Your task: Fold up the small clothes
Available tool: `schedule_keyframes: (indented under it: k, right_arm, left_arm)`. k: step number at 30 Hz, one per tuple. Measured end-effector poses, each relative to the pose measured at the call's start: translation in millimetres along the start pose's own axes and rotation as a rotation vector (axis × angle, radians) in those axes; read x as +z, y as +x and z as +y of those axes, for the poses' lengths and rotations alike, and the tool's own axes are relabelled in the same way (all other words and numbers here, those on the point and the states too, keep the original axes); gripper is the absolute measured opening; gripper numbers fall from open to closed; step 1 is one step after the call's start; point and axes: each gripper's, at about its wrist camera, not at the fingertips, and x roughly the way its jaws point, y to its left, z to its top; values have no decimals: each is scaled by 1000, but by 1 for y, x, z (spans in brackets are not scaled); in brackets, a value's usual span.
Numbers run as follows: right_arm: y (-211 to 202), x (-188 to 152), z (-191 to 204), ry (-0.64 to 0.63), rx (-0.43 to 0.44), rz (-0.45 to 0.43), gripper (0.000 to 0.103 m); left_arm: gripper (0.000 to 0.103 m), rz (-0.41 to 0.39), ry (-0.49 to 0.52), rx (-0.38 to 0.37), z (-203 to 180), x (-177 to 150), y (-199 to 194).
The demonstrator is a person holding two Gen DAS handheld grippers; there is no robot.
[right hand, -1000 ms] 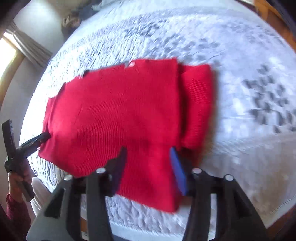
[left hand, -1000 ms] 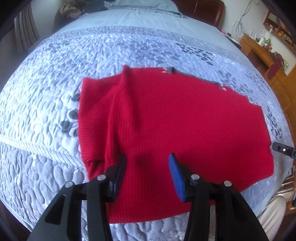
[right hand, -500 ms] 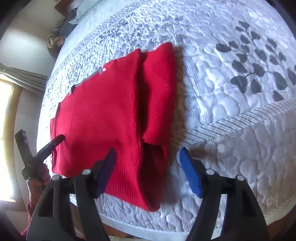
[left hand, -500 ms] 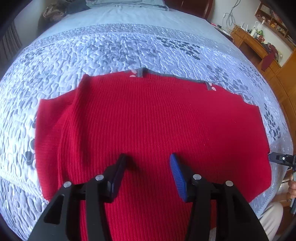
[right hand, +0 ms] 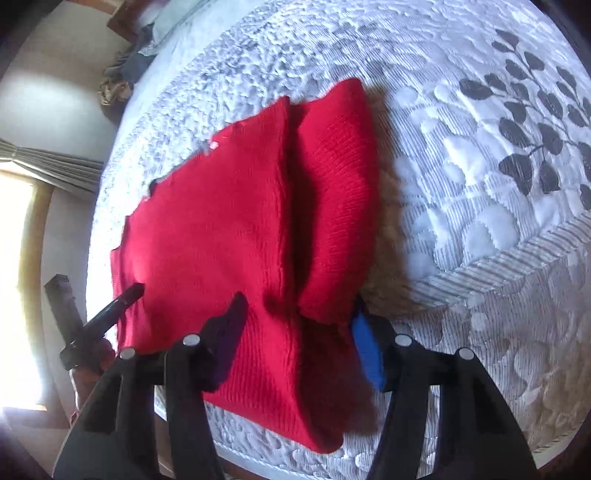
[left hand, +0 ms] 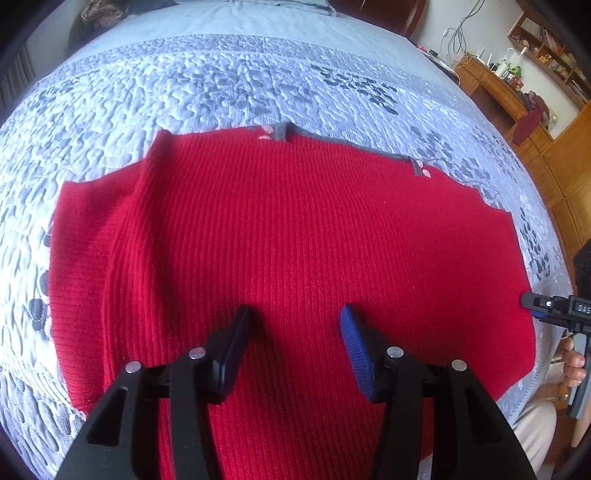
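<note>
A red ribbed knit sweater (left hand: 295, 236) lies flat on the quilted bed, grey neckline trim at its far edge; one sleeve is folded along its left side. My left gripper (left hand: 295, 325) hovers open over the sweater's near middle, holding nothing. In the right wrist view the sweater (right hand: 214, 229) lies with a folded sleeve (right hand: 336, 184) along its right side. My right gripper (right hand: 299, 314) is open, its jaws straddling the lower end of that sleeve. The left gripper's tip (right hand: 122, 299) shows at the sweater's far left edge.
The grey-white quilted bedspread (left hand: 221, 85) with leaf print covers the bed. Pillows and bundled clothes (left hand: 110, 7) lie at the head. A wooden desk and shelves (left hand: 517, 85) stand at the right. A curtained window (right hand: 22, 229) is at the left of the right wrist view.
My left gripper has held over the sweater's middle after moving right from the folded sleeve. My right gripper has moved in over the other sleeve's lower end, jaws still open.
</note>
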Motion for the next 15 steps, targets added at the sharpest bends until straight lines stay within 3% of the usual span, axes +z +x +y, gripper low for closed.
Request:
schedule_keyframes:
  k: [2,4,6,7,15]
  right_arm:
    - [5,2,-1,3,-5,0,53]
    - [5,4,-3,16,-13,-10,21]
    - [2,4,-2,44,48,-13,20]
    - [0,4,0,38,36,-21,18]
    - [-3,12,42,-26,-212,-3,16]
  left_arm:
    - [51,1,1,-8,1,0,0]
    - [51,-1,2,-16,2,0,0]
    - [51,-4,3,-21,3,-1,0]
    - [51,-6,5,-21,3,-1,0]
    - [52,13,8,-30,1,4,-1]
